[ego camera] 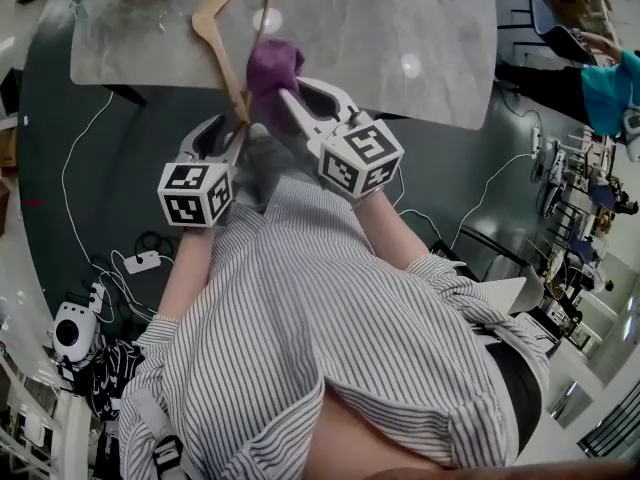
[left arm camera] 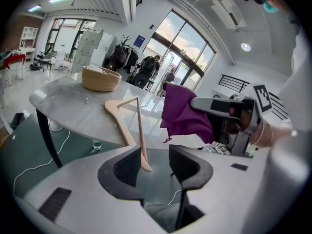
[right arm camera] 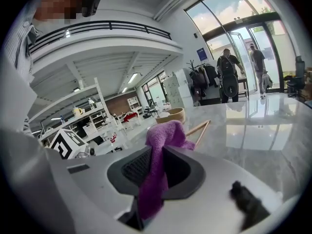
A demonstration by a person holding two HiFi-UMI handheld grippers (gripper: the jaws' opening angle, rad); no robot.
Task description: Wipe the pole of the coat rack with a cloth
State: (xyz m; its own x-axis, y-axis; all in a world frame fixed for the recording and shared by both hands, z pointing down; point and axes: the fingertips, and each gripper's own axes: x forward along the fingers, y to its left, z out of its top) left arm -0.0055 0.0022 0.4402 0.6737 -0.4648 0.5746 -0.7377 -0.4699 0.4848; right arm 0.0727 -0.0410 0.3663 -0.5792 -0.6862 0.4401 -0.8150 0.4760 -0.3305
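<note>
**Right gripper and cloth.** Your right gripper (ego camera: 300, 96) is clenched on the crumpled purple cloth (ego camera: 272, 65). The cloth bunches over the gripper's tips and hangs down, long axis near vertical, just right of the pale wooden clothes hanger (left arm camera: 123, 130).

**Hanger.** It lies flat on the grey marble-patterned bench (ego camera: 420, 28). One arm points toward you, with its end past the bench edge.

**Left gripper.** Your left gripper (ego camera: 228, 126) is released, its jaws apart around that end of the hanger. Whether they touch it cannot be told.

**Surroundings.** Beyond the hanger stands a light tan bowl (left arm camera: 101, 78). Below the hanger is dark floor (ego camera: 40, 148) with white cables. The room is a bright hall with tall glass doors.
</note>
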